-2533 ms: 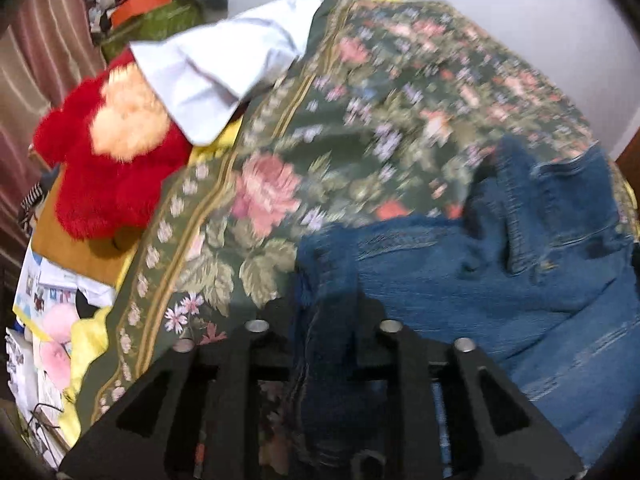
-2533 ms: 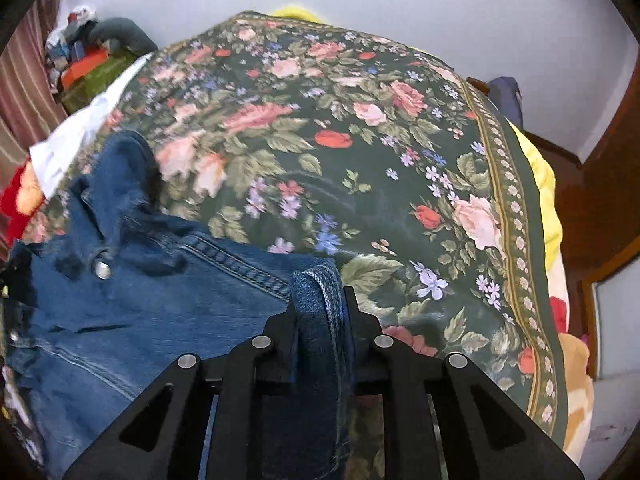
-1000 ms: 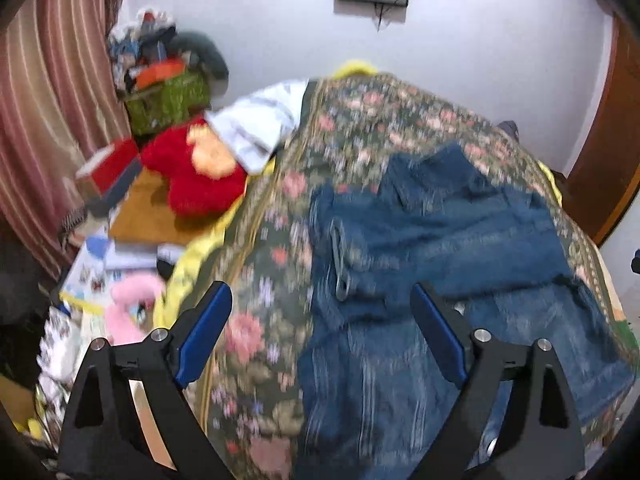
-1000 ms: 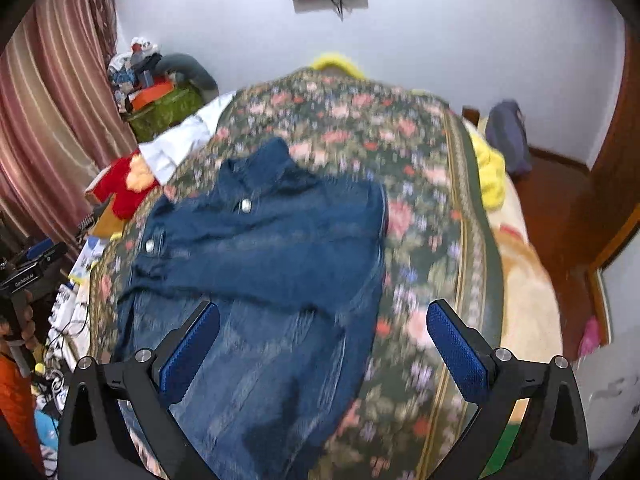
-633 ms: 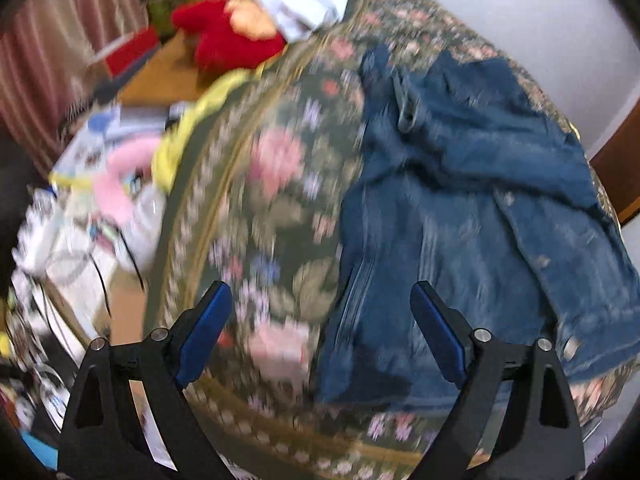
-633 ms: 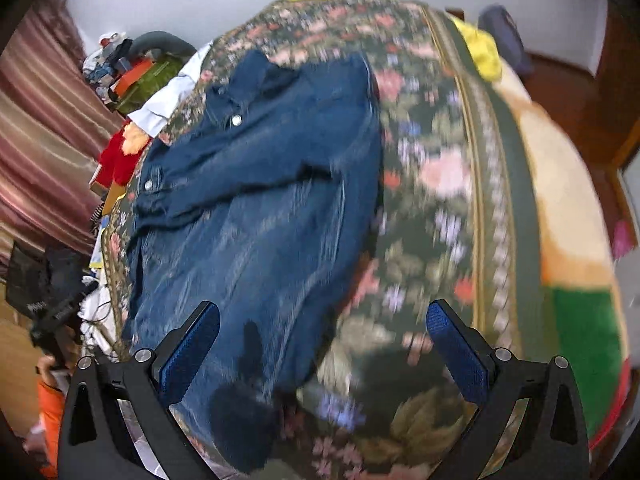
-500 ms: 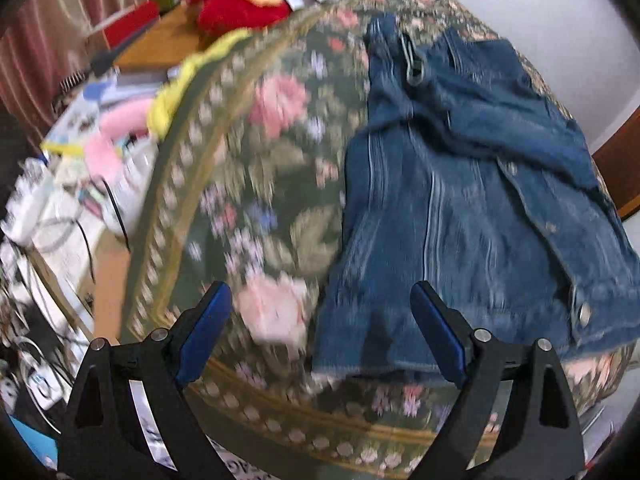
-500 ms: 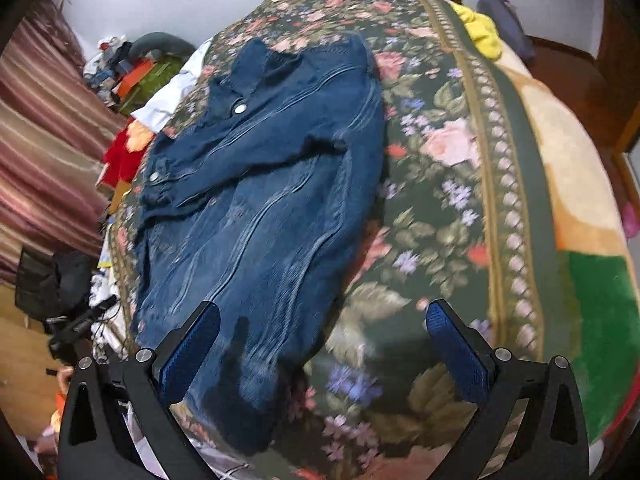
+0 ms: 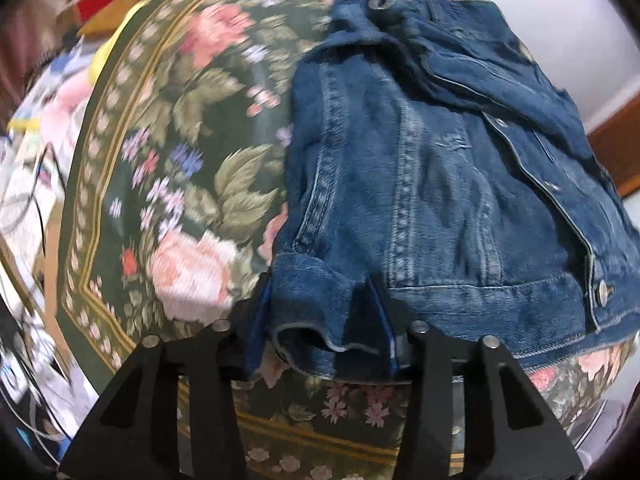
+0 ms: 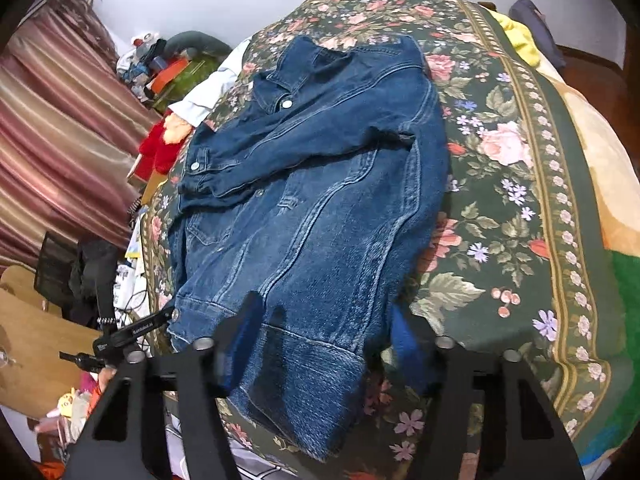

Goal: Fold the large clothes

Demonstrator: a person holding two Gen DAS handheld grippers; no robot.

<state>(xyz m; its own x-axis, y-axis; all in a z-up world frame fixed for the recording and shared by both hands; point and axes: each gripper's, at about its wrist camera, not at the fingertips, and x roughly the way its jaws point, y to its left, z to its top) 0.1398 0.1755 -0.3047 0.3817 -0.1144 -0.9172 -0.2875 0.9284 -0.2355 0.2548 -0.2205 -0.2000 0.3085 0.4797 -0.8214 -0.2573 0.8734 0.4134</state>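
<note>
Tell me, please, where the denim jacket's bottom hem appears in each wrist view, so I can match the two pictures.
Left wrist view: the hem runs across the lower centre and right; its left corner sits between the left gripper fingers.
Right wrist view: the hem lies at lower centre-left, between the right gripper fingers.
Shared landmark: the floral bedspread under the jacket.
</note>
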